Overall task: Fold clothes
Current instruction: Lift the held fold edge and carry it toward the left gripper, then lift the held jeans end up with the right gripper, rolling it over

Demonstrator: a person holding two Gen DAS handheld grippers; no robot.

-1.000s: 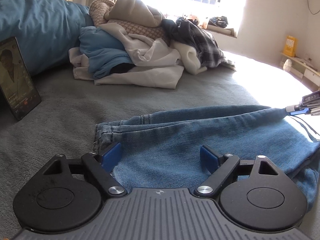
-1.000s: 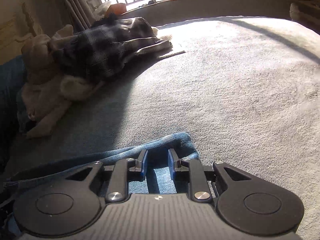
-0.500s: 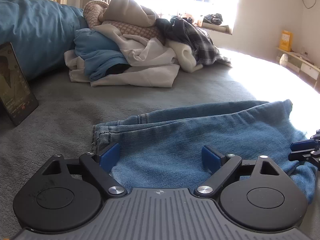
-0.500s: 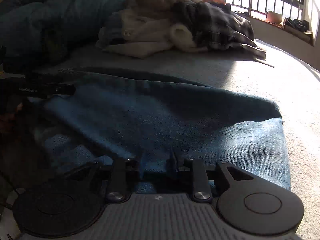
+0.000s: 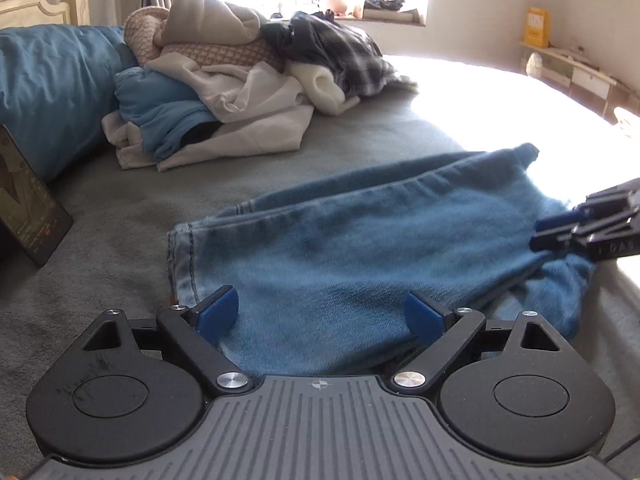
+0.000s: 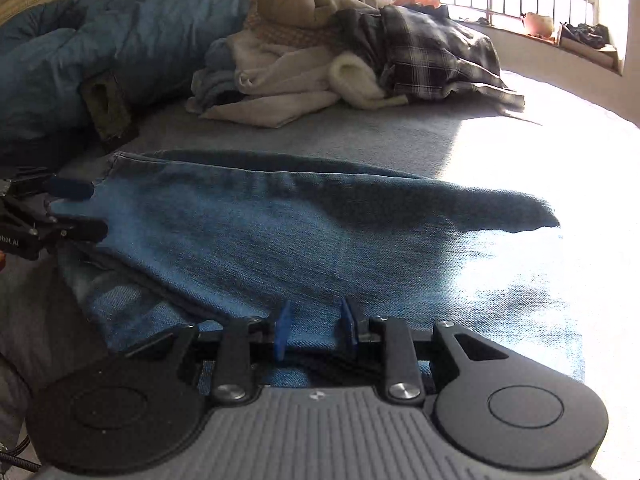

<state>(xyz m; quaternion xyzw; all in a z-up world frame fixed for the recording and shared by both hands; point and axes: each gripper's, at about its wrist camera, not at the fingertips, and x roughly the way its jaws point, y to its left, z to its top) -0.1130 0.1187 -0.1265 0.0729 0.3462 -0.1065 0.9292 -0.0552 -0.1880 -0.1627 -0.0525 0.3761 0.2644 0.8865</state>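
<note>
A pair of blue jeans (image 5: pixel 360 248) lies folded over on the grey bed, also in the right wrist view (image 6: pixel 300 232). My left gripper (image 5: pixel 322 312) is open, its blue pads wide apart over the near edge of the jeans; it shows in the right wrist view (image 6: pixel 60 208) at the left end of the jeans. My right gripper (image 6: pixel 314 328) has its pads a little apart with denim between them at the jeans' near edge. It shows in the left wrist view (image 5: pixel 560 232) at the right end of the jeans.
A pile of unfolded clothes (image 5: pixel 240 92) lies at the back of the bed, next to a blue duvet (image 5: pixel 48 92). A phone (image 5: pixel 24 204) leans at the left. A window sill (image 5: pixel 380 4) and low shelf (image 5: pixel 572 68) are behind.
My right gripper has carried the far end of the jeans over toward the near side, folding them, and its pads have spread a little. The left gripper has stayed open in place.
</note>
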